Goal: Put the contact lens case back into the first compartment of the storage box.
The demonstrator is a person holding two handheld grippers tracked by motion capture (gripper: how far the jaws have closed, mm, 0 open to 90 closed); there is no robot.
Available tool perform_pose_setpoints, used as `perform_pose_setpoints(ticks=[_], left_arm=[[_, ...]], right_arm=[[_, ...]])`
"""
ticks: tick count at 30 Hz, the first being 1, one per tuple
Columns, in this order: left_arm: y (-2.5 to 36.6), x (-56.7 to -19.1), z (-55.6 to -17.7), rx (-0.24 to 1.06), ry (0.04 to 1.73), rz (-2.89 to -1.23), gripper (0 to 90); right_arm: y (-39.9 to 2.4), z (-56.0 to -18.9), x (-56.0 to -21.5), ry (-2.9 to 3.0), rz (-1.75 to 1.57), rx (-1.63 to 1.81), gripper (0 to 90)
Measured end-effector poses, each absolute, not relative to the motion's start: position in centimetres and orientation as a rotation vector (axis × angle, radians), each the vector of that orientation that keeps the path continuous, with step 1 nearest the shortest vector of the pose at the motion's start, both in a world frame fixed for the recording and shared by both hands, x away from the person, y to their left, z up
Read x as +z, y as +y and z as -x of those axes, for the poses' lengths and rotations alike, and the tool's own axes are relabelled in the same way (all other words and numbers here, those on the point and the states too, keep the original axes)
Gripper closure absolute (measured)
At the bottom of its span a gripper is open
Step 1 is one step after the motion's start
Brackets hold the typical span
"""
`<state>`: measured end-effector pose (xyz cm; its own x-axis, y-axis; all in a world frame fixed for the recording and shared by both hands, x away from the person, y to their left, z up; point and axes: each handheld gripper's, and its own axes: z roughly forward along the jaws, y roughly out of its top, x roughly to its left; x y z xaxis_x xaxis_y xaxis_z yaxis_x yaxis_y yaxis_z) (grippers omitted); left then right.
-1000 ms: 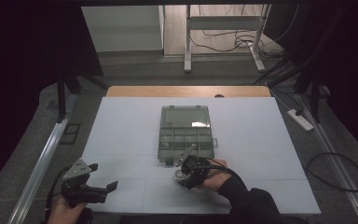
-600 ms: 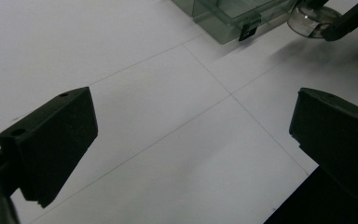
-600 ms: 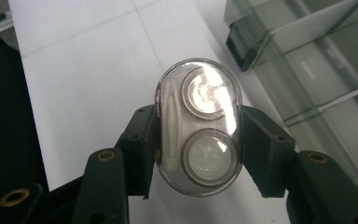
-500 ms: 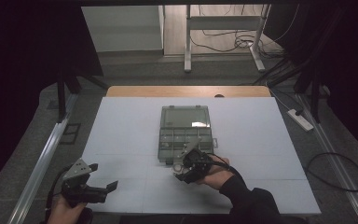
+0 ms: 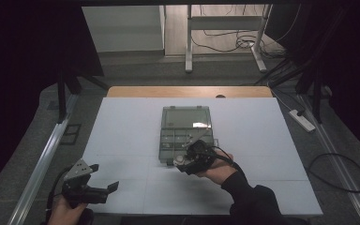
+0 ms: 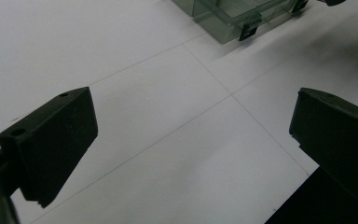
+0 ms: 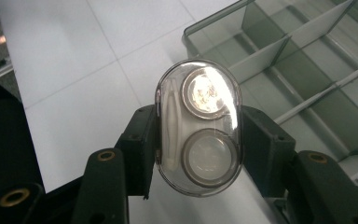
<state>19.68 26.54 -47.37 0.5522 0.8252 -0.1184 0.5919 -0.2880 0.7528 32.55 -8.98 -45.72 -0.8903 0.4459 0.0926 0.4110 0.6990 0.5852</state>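
Clear plastic forms the oval case (image 7: 198,127), with two round wells and a white strip inside, clamped between the right gripper (image 7: 198,140)'s jaws above the near edge of the empty divided organizer box (image 7: 307,84). Since a second ago that gripper has risen slightly toward the box. Well apart, the left gripper (image 5: 101,180) hangs wide open over bare white table (image 5: 122,136), blocking nothing.

From the high view I can't make out what's in the compartment box (image 5: 186,133), way too small. The left gripper view chops that box off at the top edge, and in the right gripper view it runs off the right side. The oval clear case (image 7: 198,127) covers my fingers' pads.
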Motion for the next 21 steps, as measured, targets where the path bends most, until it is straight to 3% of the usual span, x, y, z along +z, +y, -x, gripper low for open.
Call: perform_pose_setpoints(ticks=[21], left_arm=[[26.5, -47.4, -19.7, 0.376, 1.143, -2.001, 0.9]], right_arm=[[-7.5, -35.5, -45.6, 2.737, -0.849, 0.994, 48.8]])
